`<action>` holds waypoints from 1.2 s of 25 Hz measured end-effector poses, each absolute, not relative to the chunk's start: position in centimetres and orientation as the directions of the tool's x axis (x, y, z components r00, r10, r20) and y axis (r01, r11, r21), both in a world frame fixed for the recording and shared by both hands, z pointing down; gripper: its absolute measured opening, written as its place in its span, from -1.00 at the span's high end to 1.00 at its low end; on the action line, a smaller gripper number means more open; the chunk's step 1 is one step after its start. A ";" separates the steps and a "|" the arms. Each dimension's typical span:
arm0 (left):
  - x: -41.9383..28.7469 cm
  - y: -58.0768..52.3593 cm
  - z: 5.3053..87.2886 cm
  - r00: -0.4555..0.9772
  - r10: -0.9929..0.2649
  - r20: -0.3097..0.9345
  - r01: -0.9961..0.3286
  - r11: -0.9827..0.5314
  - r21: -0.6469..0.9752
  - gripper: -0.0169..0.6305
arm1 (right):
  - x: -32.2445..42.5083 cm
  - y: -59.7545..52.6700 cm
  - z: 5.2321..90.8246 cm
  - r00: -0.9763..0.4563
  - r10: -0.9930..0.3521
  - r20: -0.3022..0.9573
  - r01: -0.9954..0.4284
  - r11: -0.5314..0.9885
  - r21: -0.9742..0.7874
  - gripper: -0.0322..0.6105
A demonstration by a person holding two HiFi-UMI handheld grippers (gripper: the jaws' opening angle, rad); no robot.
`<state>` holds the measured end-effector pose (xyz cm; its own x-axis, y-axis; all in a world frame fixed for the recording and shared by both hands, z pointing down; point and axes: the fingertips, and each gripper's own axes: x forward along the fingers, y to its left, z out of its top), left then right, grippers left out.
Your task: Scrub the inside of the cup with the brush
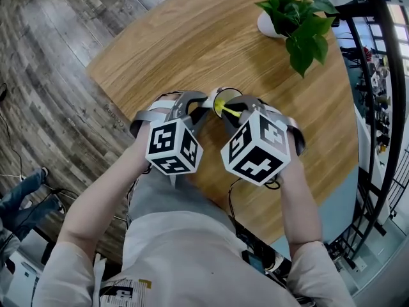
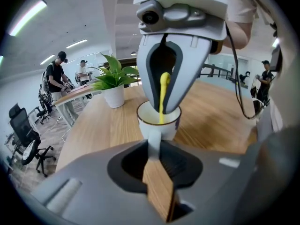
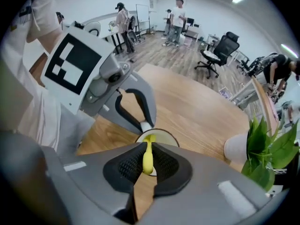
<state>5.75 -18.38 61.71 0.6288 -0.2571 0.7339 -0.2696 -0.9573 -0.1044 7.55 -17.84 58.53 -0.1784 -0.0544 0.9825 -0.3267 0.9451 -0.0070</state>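
A white cup [image 1: 222, 95] with a dark rim stands on the round wooden table [image 1: 192, 37]. My left gripper [image 1: 193, 107] is shut on the cup's handle [image 2: 153, 142], which shows pinched between its jaws in the left gripper view [image 2: 154, 150]. My right gripper [image 1: 234, 112] is shut on a yellow brush handle [image 3: 147, 156], seen in its own view [image 3: 147, 168]. The brush [image 2: 162, 97] points down into the cup [image 2: 159, 120]; its head is hidden inside. From the right gripper view the cup's rim [image 3: 165, 135] sits just beyond the jaws.
A potted green plant [image 1: 295, 15] in a white pot [image 2: 113, 95] stands farther back on the table. The table edge [image 1: 121, 117] runs close by on the left, above wood flooring. People, desks and office chairs [image 3: 216, 55] are in the background.
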 end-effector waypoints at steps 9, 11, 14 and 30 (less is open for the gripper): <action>5.8 -18.1 61.7 0.621 -0.248 0.743 -0.297 -0.952 -0.070 0.74 | 9.7 -19.4 58.0 -0.051 -0.240 0.969 -0.309 0.927 0.214 0.80; 5.7 -18.2 61.6 0.613 -0.256 0.747 -0.310 -0.948 -0.071 0.74 | 10.8 -18.9 57.8 0.005 -0.216 0.976 -0.293 0.933 0.208 0.80; 5.7 -18.2 61.6 0.601 -0.276 0.750 -0.323 -0.942 -0.088 0.74 | 11.5 -17.7 57.4 0.053 -0.150 0.987 -0.273 0.949 0.159 0.80; 5.5 -18.7 62.0 0.538 -0.309 0.784 -0.239 -0.948 -0.210 0.74 | 7.7 -18.9 56.3 -0.232 -0.221 0.947 -0.405 0.907 0.113 0.80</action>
